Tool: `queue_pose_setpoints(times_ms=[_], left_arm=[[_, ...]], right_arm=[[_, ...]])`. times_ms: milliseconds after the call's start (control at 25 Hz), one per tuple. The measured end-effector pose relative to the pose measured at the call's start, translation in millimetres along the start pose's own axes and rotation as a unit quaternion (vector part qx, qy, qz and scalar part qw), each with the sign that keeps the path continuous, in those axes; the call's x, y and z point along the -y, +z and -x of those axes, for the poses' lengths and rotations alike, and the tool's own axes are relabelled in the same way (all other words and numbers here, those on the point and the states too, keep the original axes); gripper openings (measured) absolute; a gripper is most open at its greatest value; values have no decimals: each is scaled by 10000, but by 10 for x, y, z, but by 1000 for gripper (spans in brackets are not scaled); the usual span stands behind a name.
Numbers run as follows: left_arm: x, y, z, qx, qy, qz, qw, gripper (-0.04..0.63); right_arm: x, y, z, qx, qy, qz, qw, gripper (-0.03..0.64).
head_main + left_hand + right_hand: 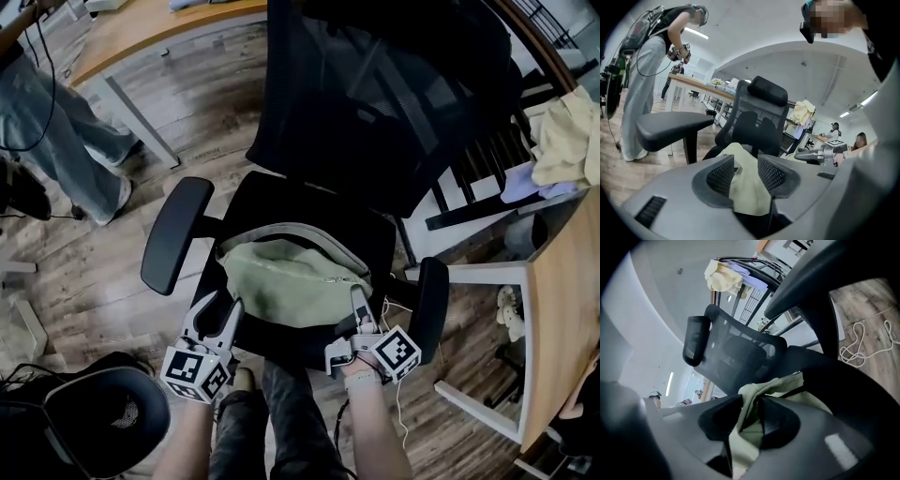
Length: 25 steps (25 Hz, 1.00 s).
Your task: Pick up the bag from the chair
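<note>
A pale green bag [291, 281] lies slumped on the seat of a black office chair [375, 112]. My left gripper [217, 314] is at the bag's near left edge. In the left gripper view the bag's cloth [747, 187] lies loosely between the jaws of the left gripper [746, 174], which stand apart. My right gripper [359, 314] is at the bag's near right corner. In the right gripper view a fold of the bag [773, 387] is bunched and pinched between the pads of the right gripper [750, 420].
The chair's armrests [176, 234] [431, 295] flank the bag on either side. A person in jeans [56, 122] stands far left by a wooden desk [159, 23]. Another black chair [103, 412] is at lower left. A wooden table [562, 309] and a rack with clothes [567, 141] stand right.
</note>
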<state>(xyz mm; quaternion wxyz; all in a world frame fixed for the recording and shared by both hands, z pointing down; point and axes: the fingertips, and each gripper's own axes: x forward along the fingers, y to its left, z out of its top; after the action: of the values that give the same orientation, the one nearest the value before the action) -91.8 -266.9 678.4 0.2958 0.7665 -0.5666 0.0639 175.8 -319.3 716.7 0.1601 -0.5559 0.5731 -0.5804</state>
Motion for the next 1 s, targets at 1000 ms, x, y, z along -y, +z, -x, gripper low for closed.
queue_pose_setpoints(times_ms=[1000], left_arm=[[-123,-147,-673,-451,-577,2221,9723,219]], right_arm=[[-203,-74,-17,-162,590,1034,9927,87]])
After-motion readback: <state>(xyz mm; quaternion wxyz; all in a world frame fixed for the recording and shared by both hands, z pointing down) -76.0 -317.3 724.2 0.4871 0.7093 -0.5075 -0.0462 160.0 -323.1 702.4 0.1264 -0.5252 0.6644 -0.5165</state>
